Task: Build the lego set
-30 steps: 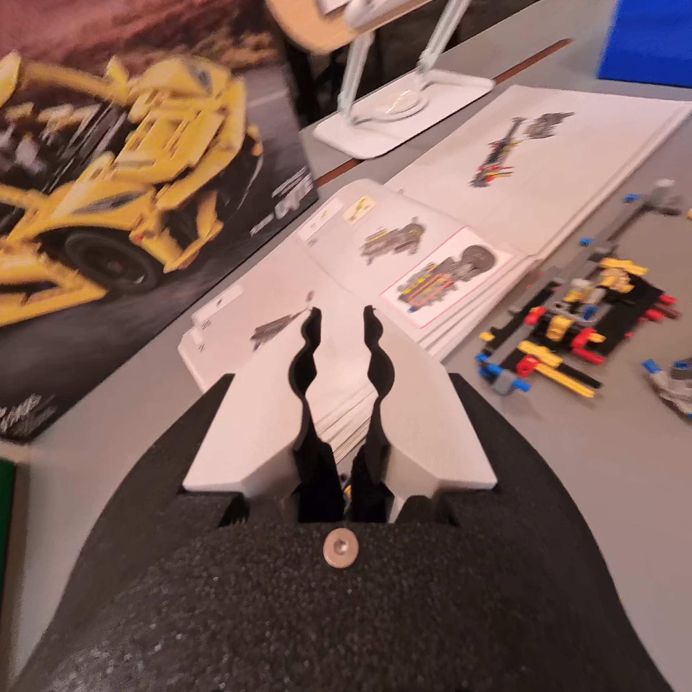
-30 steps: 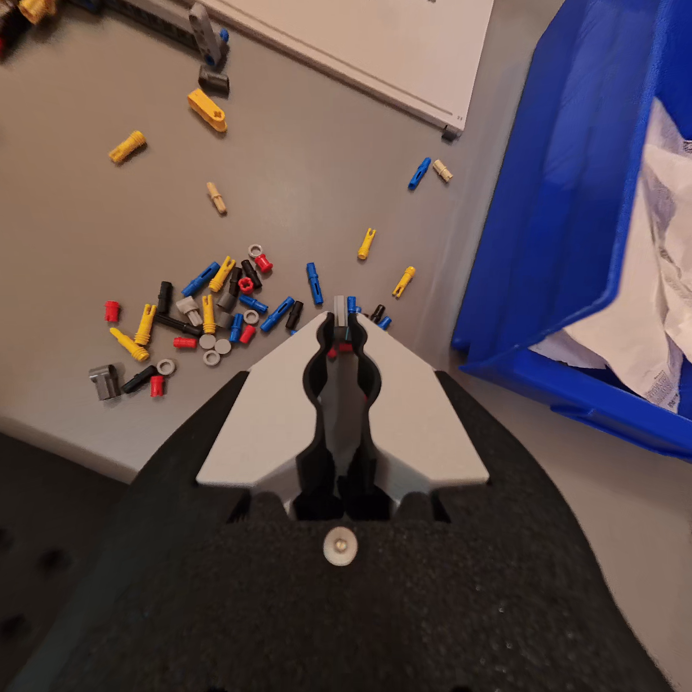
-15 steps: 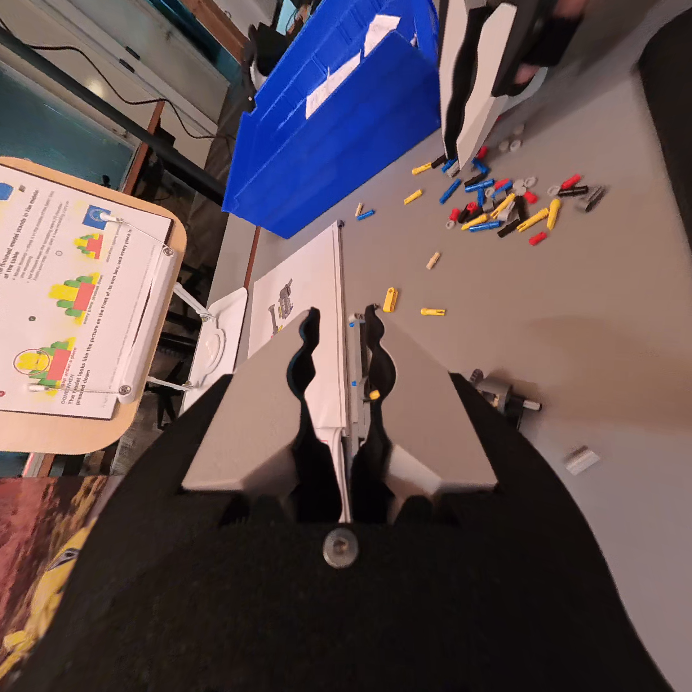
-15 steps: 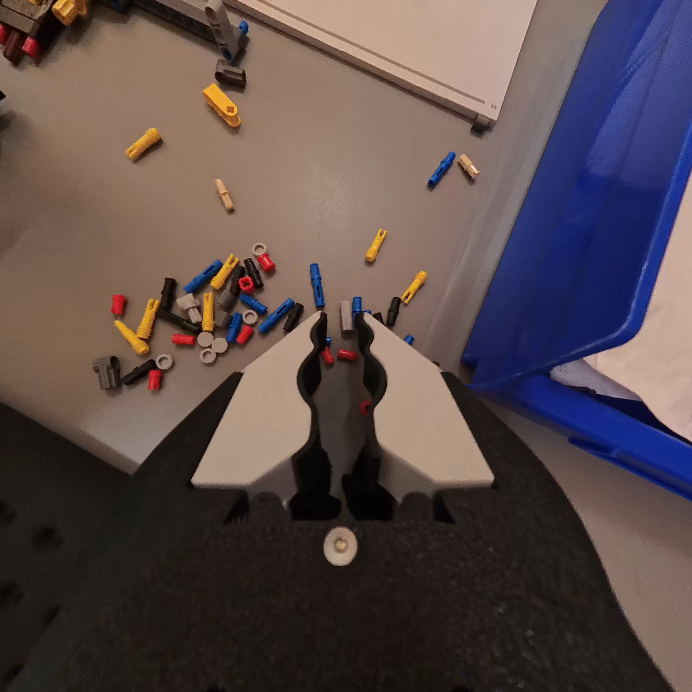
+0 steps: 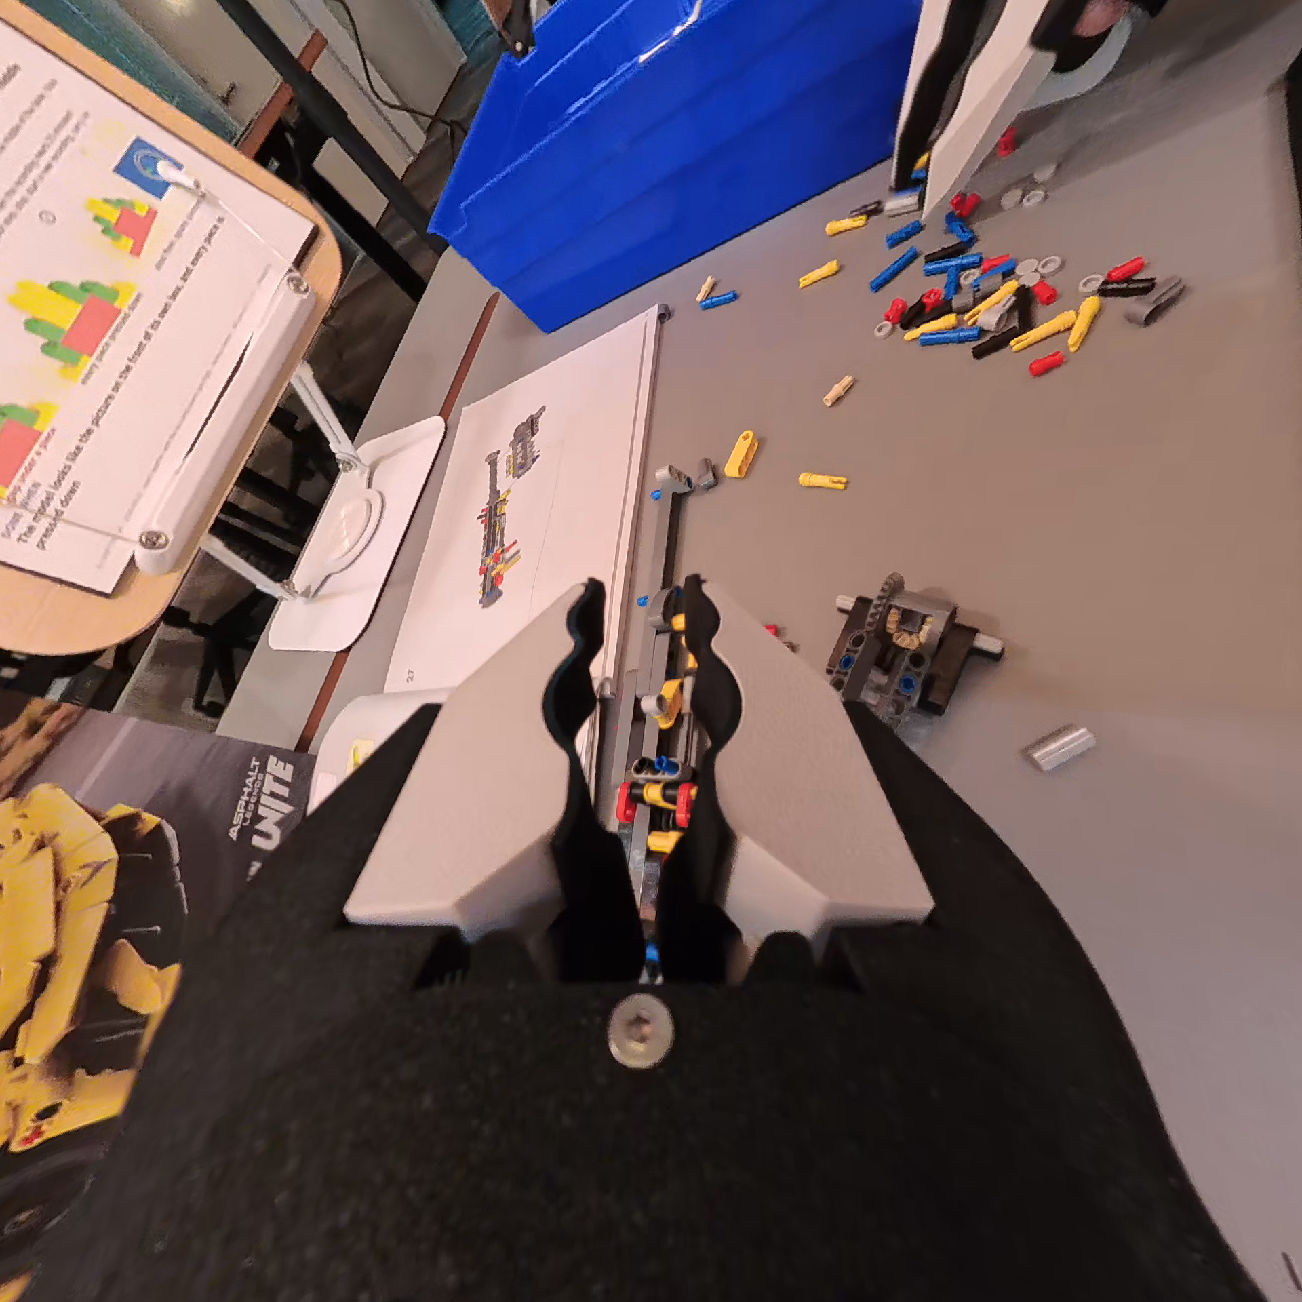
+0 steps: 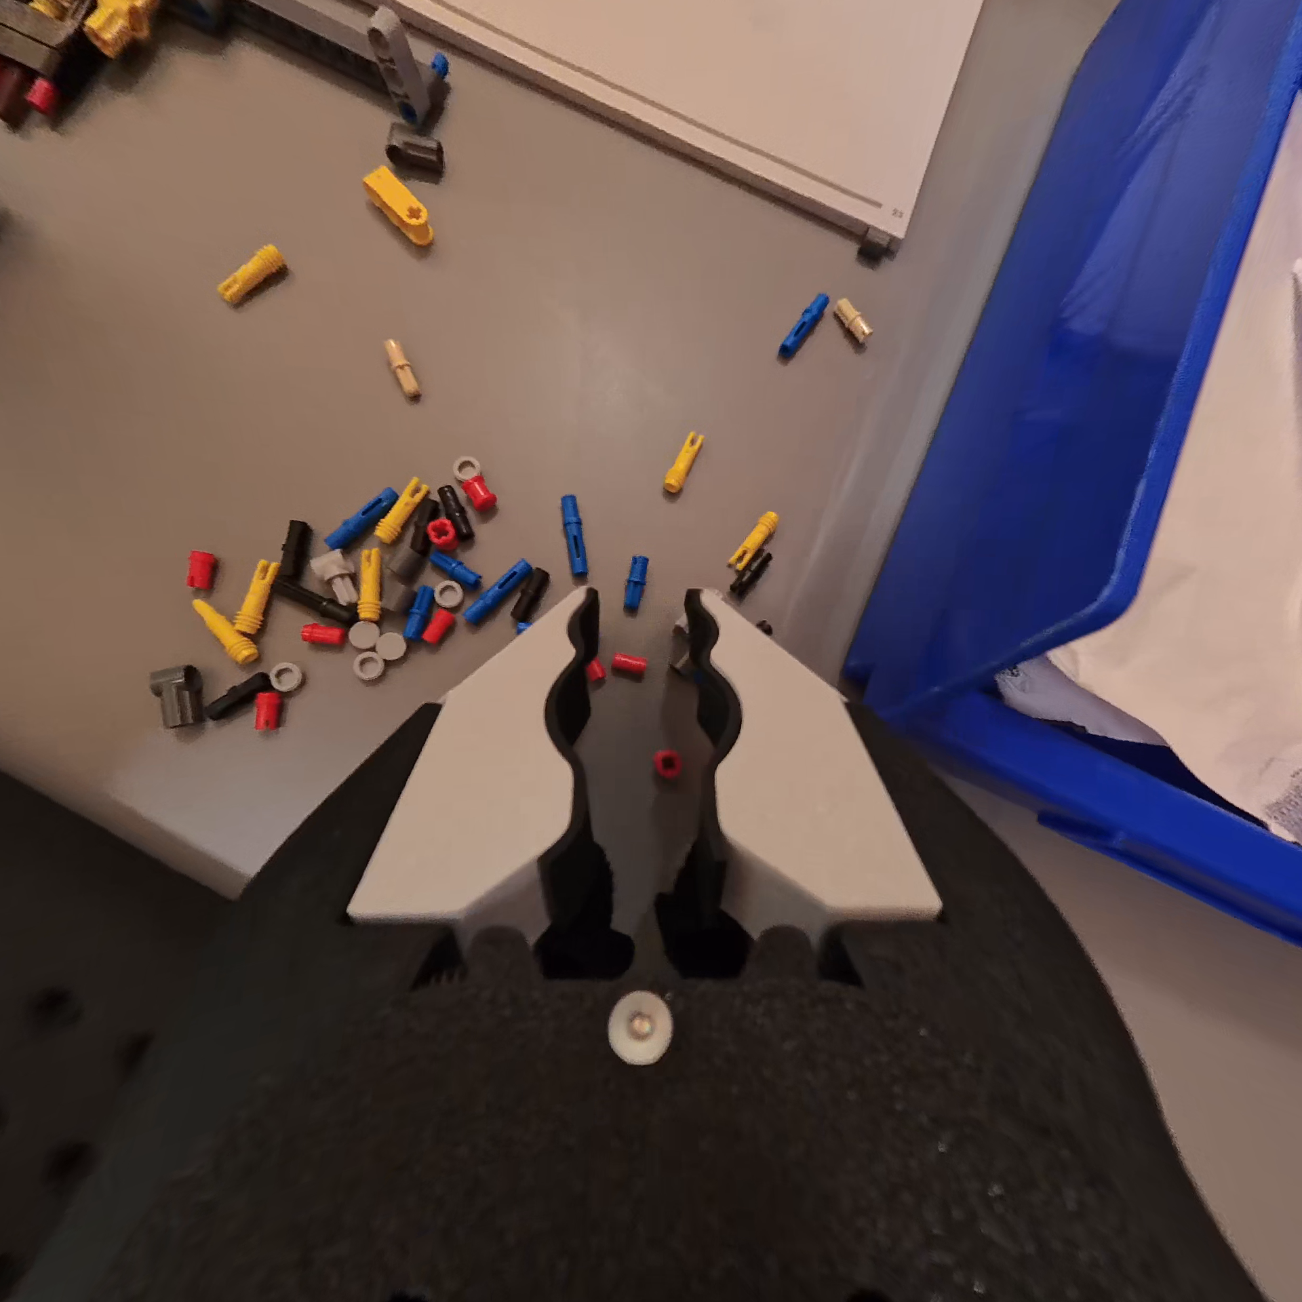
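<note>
Grey-fingered right tool (image 6: 641, 599) angled down over scattered pins (image 6: 394, 571) on the surface (image 6: 599, 338), parted, gripping nothing. Left tool (image 5: 645, 592) likewise parted and empty, above the long lego assembly (image 5: 659, 711).

Left wrist view looks along the table, right one steeply down, seemingly closer; both share the scattered pins (image 5: 986, 296) (image 6: 394, 578)
</note>
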Demonstrator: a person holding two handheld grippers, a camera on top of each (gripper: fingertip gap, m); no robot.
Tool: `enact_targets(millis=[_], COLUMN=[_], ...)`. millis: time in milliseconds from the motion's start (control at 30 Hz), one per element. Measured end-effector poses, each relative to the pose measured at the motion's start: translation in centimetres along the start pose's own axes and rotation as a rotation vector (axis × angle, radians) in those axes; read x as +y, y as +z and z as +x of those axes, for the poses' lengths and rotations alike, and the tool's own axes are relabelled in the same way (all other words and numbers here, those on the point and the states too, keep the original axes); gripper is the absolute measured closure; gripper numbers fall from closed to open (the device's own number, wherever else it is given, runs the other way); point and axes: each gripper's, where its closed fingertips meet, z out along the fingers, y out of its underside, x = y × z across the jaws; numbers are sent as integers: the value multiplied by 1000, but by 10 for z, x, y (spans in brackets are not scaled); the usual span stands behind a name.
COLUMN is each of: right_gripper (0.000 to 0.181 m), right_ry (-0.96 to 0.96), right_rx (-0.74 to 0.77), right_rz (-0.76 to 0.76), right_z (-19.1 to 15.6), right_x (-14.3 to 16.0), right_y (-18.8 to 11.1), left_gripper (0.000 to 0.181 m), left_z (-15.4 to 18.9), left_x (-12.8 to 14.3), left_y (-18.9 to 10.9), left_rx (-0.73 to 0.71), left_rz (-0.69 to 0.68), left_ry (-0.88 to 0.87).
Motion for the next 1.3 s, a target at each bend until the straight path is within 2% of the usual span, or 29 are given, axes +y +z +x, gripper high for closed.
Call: enact_targets(millis=[200,367,533,867,1067,1300], right_gripper=[154,163,170,163,172,174], right_ry=[44,92,33,-170,-125,-40], right_rx=[56,52,86,189,115,59], right_rz=[-29,-13,-26,-53,-46,-48], right_z=[14,17,17,19,14,14], right_x=[9,9,9,4,3,6], right_y=[1,5,9,10,14,13], left_gripper=[161,161,161,160,161,161], left_z=[0,2,4,7,6,8], left_x=[4,4,7,7,9,10], left_y=[-3,-3,-1,-1,-1,-1], left_rx=[6,6,2,7,5,7], left_rz=[21,20,4,-1,-8,-14], left_ry=[-53,-47,-25,-19,-16,-8])
